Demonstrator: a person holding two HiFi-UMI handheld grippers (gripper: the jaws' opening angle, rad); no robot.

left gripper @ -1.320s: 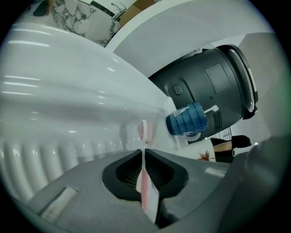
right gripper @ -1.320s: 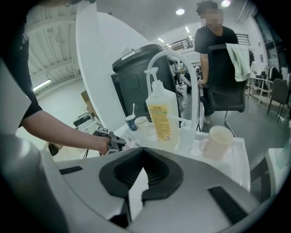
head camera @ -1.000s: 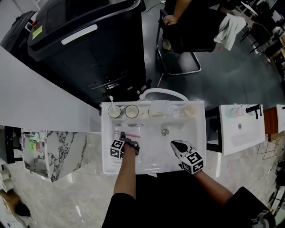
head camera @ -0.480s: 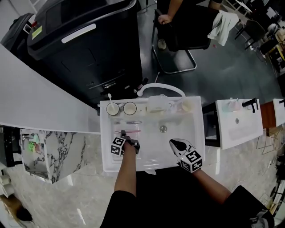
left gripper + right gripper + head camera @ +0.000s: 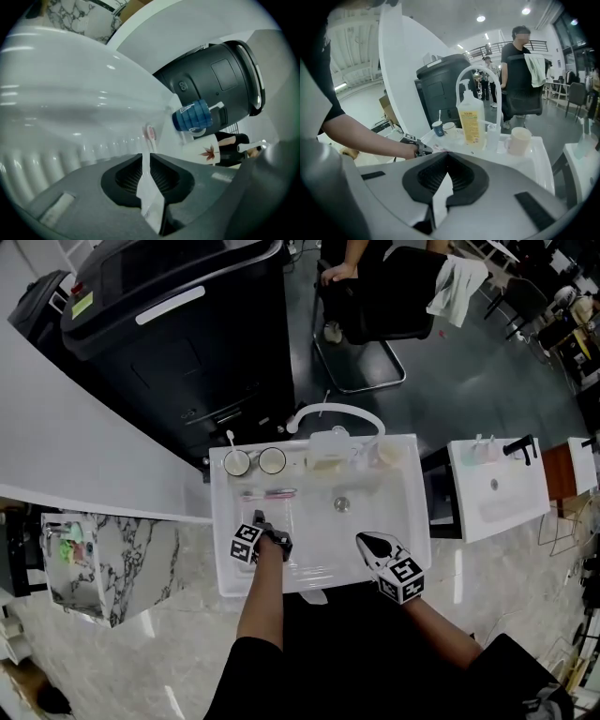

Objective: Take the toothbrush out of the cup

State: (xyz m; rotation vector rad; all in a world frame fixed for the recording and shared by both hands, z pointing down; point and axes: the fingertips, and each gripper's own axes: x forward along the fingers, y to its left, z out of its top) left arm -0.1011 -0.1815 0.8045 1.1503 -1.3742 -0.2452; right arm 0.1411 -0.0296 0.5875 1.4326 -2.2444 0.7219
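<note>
Two claws hang over the white sink (image 5: pixel 418 521). Only the left gripper view shows the grip: the left claw (image 5: pixel 146 154) is clenched, nearly closed, on the white handle of the toothbrush (image 5: pixel 146 187). Its pink head points away over the basin, outside the blue cup (image 5: pixel 194 116) beyond. The right claw (image 5: pixel 448 153) is pinched together and empty. Its view alone shows another brush (image 5: pixel 439 116) upright in that cup.

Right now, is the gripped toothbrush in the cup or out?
Out: the left gripper is shut on the toothbrush, which is clear of the blue cup.
</note>
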